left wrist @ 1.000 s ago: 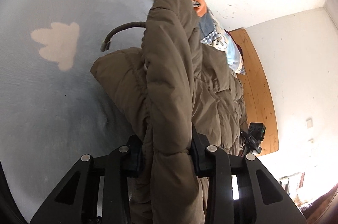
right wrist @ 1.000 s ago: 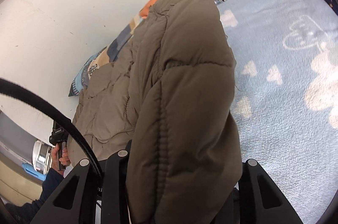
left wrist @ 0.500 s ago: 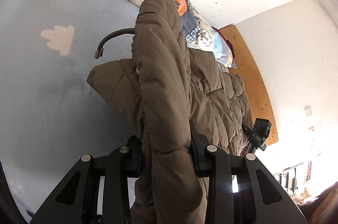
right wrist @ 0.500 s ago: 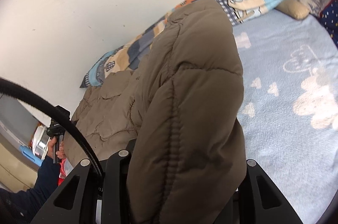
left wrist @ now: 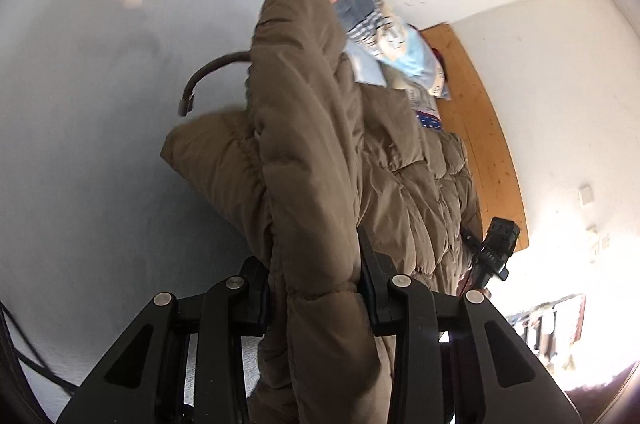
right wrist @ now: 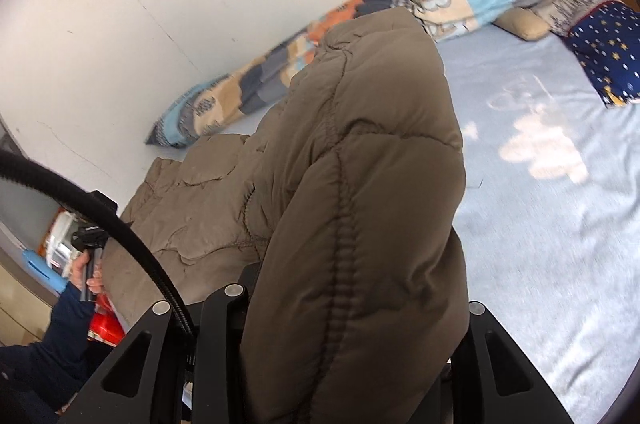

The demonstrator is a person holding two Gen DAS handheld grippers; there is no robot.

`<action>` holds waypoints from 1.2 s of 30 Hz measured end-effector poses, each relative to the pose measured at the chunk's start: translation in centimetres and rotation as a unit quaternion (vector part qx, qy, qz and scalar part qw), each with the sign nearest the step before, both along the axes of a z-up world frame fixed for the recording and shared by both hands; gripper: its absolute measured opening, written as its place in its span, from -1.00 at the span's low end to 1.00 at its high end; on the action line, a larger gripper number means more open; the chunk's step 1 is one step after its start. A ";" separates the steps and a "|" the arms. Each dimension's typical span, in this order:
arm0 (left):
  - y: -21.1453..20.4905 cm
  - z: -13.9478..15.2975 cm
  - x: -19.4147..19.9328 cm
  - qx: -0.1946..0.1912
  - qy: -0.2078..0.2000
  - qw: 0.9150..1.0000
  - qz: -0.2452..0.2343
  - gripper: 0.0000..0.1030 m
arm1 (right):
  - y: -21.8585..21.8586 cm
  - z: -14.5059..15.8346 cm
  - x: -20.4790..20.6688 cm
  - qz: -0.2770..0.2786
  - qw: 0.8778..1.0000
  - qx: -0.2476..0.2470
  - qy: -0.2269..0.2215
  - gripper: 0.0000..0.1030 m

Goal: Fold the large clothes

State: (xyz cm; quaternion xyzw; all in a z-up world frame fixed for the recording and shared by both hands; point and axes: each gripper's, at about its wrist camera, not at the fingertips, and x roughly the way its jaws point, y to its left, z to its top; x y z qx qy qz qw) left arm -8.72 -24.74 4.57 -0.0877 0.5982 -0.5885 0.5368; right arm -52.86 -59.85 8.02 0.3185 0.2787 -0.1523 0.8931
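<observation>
Evidently quilted and puffy, brown coat bunches over light-blue bedspread.

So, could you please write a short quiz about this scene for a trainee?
1. True or false: the left gripper is shut on the coat.
2. What lies under the coat?
A. a wooden table
B. a pale blue blanket
C. a tiled floor
3. Fill in: at the far right corner of the bed lies a dark blue ____ with stars.

Key:
1. True; padded fabric fills its jaws.
2. B
3. pillow

The right gripper is also shut on the coat.
</observation>
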 end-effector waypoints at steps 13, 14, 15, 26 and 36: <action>-0.1 -5.6 -0.4 0.040 0.047 0.996 0.061 0.15 | -2.5 -7.5 0.4 -0.040 0.994 0.066 0.081 0.12; -0.2 -6.2 -0.3 0.045 0.058 0.995 0.072 0.25 | -2.8 -8.0 0.2 -0.050 0.992 0.078 0.081 0.27; -0.1 -6.5 -0.3 0.044 0.072 0.993 0.080 0.26 | -3.1 -8.2 0.2 -0.055 0.991 0.085 0.082 0.34; 7.4 -2.9 2.8 -0.031 0.100 0.965 0.240 0.28 | -2.3 -3.9 -8.0 -0.187 0.976 0.097 0.052 0.55; 9.0 5.3 -9.1 -0.026 -0.215 0.951 0.221 0.47 | 6.3 3.5 -8.8 -0.172 0.984 -0.034 -0.018 0.53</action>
